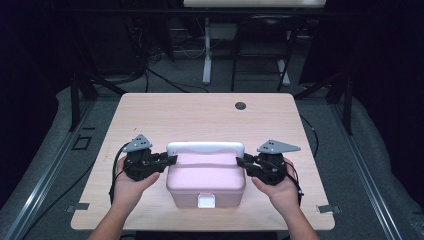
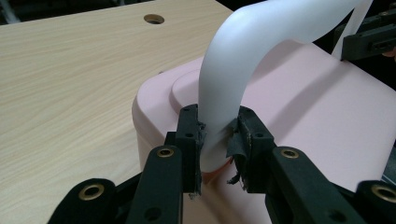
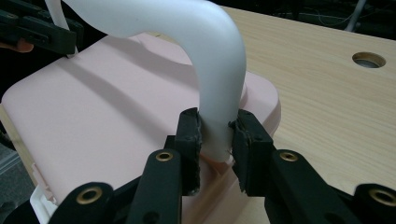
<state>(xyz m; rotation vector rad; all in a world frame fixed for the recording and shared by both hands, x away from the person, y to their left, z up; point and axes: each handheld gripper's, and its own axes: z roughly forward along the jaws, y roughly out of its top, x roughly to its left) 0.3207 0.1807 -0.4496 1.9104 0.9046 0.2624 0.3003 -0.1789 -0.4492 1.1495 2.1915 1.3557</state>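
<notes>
**Pink box held only by its handle ends**

Pink plastic box (image 1: 205, 182) sits at the counter's (image 1: 165, 117) near edge. Left gripper (image 2: 217, 140) and right gripper (image 3: 215, 135) each clamp one foot of the white handle (image 1: 205, 148), jaws narrowed onto it. Smooth plastic could slip; an uneven lift might tilt the box. The front latch (image 1: 206, 201) looks closed, though it's small.

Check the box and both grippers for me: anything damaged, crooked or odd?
The pink box sits square on the table with its white handle upright, gripped at each end. One oddity: the pads of the left gripper look frayed and torn. The right gripper looks fine.
</notes>
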